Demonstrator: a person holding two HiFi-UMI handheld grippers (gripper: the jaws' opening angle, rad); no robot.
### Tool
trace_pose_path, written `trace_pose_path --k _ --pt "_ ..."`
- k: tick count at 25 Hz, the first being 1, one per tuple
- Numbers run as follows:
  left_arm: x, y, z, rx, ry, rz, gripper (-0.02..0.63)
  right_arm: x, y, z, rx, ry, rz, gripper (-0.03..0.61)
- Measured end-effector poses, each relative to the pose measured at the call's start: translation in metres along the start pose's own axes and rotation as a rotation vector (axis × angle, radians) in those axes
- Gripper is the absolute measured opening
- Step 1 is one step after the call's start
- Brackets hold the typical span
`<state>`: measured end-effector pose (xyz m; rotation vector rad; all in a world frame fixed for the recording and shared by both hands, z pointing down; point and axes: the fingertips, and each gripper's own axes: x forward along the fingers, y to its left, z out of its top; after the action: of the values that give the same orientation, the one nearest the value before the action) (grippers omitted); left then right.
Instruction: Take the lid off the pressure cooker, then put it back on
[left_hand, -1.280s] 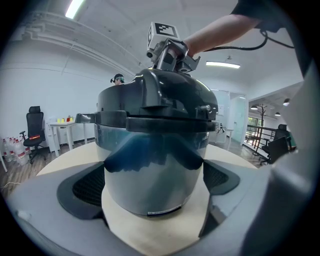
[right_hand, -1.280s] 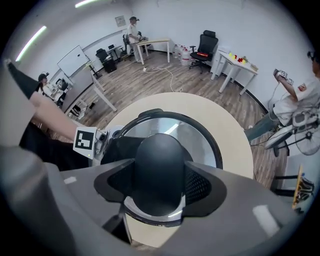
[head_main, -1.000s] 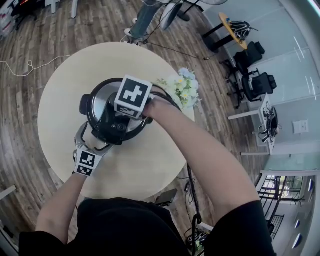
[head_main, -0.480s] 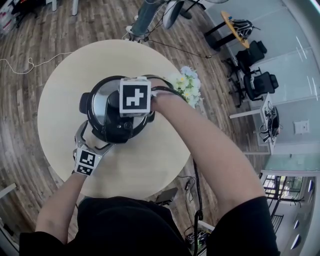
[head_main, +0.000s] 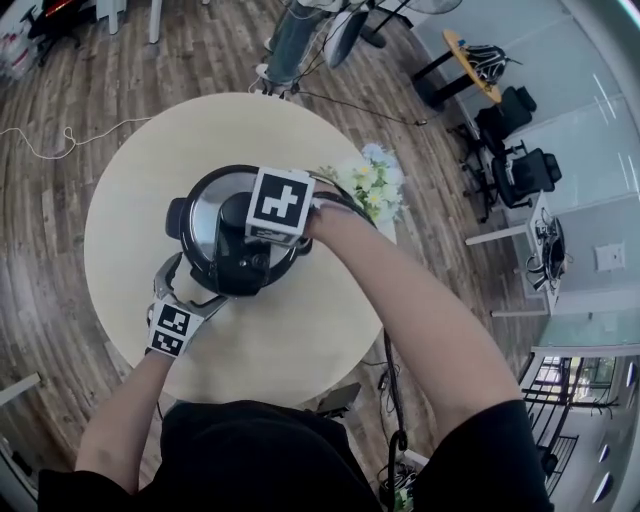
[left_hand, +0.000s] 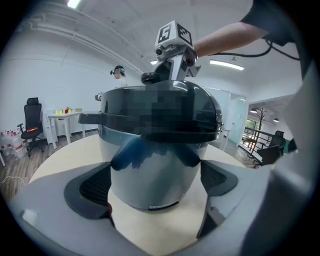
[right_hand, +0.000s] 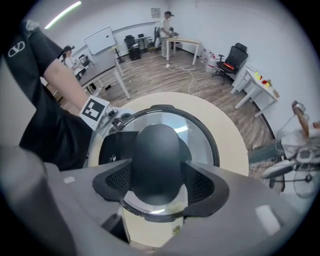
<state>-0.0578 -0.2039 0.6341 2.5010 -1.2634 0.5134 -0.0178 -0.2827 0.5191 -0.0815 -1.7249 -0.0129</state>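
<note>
A steel pressure cooker (head_main: 212, 222) stands on the round beige table (head_main: 300, 330), with its lid (right_hand: 202, 135) sitting on it. My right gripper (head_main: 272, 226) points straight down over the middle of the lid. It is shut on the lid's black knob (right_hand: 156, 155), with a pad pressed against each side. My left gripper (head_main: 186, 288) reaches in low from the near left. Its jaws stand wide around the cooker's body (left_hand: 155, 170), and both pads touch the cooker's sides. In the left gripper view the right gripper (left_hand: 169, 80) rises above the lid.
A bunch of white and yellow flowers (head_main: 368, 185) stands on the table just right of the cooker. The lid's long black handle (left_hand: 90, 118) sticks out sideways. Black office chairs (head_main: 515, 165) and desks stand on the wooden floor beyond the table.
My right gripper has rolled a little while gripping the knob; its marker cube sits at a slightly different angle. The left gripper and the cooker have stayed in place.
</note>
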Motion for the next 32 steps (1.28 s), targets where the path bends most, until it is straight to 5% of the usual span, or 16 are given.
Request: trace_pose_path --k 4,7,12,15,19,25,32 --pt "-0.026 0.006 0.002 -0.039 -0.009 -0.015 0.409 -0.009 0.006 -0.026 0.116 0.012 -0.074 0.316" --pt "-0.057 0.018 0.011 -0.078 -0.040 0.012 0.349 -0.031 0.009 -0.049 0.182 0.001 -0.176 0.290" --pt "-0.100 0.037 0.052 -0.055 -0.133 0.083 0.198 -0.060 0.049 -0.049 0.421 -0.382 -0.196 0.204" --pt "-0.118 0.036 0.102 -0.014 -0.234 0.113 0.119 -0.077 0.069 -0.060 0.531 -0.591 -0.323 0.105" --pt "-0.143 0.021 0.162 0.038 -0.358 0.140 0.015 -0.101 0.094 -0.073 0.674 -0.840 -0.475 0.053" --pt "-0.174 -0.006 0.221 0.056 -0.479 0.190 0.002 -0.142 0.125 -0.099 0.867 -1.105 -0.671 0.026" --pt "-0.210 -0.026 0.263 0.101 -0.540 0.254 0.002 -0.182 0.149 -0.100 0.816 -1.307 -0.831 0.011"
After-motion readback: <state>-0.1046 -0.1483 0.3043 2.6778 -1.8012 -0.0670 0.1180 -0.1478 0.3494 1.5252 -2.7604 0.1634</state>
